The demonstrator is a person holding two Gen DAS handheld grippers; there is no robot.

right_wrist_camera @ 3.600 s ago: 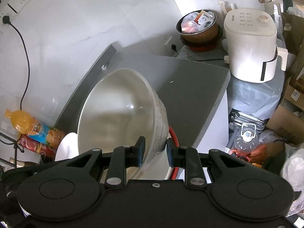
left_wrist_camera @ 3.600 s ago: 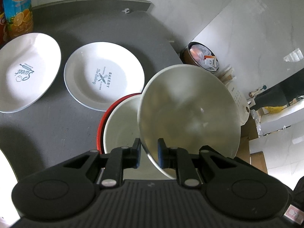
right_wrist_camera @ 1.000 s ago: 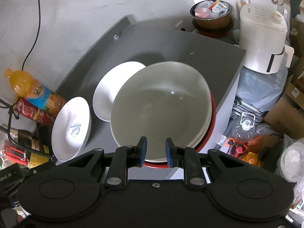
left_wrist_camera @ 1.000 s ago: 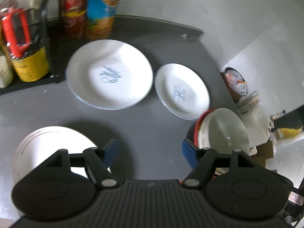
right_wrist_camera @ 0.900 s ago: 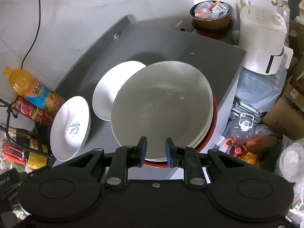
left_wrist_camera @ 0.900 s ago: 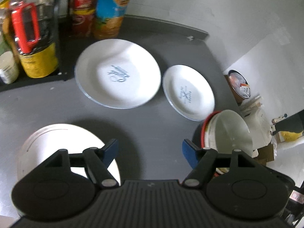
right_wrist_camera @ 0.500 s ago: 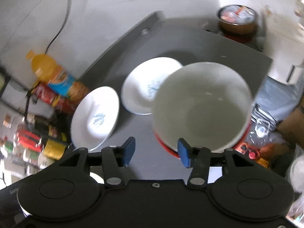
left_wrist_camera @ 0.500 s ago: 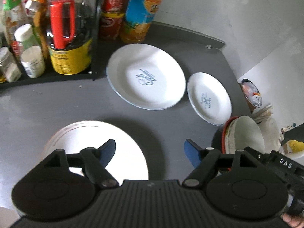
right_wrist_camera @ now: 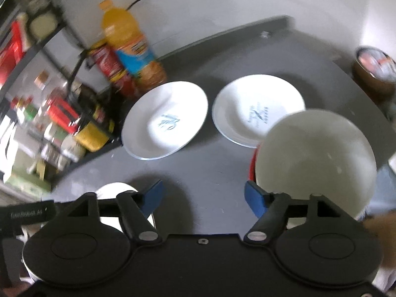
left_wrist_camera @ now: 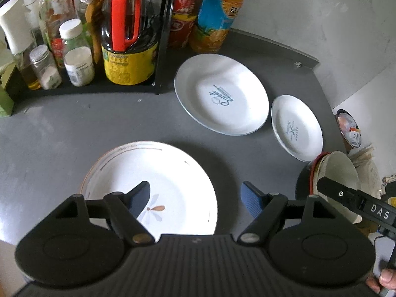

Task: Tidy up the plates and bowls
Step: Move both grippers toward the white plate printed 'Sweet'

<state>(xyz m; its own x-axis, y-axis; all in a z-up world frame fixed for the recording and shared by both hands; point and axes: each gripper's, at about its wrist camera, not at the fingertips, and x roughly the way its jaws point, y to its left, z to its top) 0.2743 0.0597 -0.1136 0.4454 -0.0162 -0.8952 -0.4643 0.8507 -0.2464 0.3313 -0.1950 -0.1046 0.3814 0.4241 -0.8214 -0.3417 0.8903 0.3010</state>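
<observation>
My left gripper hangs open above the grey counter, its left finger over a white plate with a flower print. Beyond it lie a larger white plate marked "Sweet" and a smaller white plate marked "Bakery". At the right edge stands a stack of bowls, white bowls nested in a red one. My right gripper is open and empty, just left of the bowl stack. The "Sweet" plate and the "Bakery" plate lie farther back.
A black rack with oil, spice jars, a cola can and an orange juice bottle lines the back left. A pot with packets sits beyond the counter's right end. The right gripper's body and a fingertip show at lower right.
My right gripper has opened off the white bowl, which now rests in the stack, and has drawn back to the left. My left gripper has pulled back left over the flower plate.
</observation>
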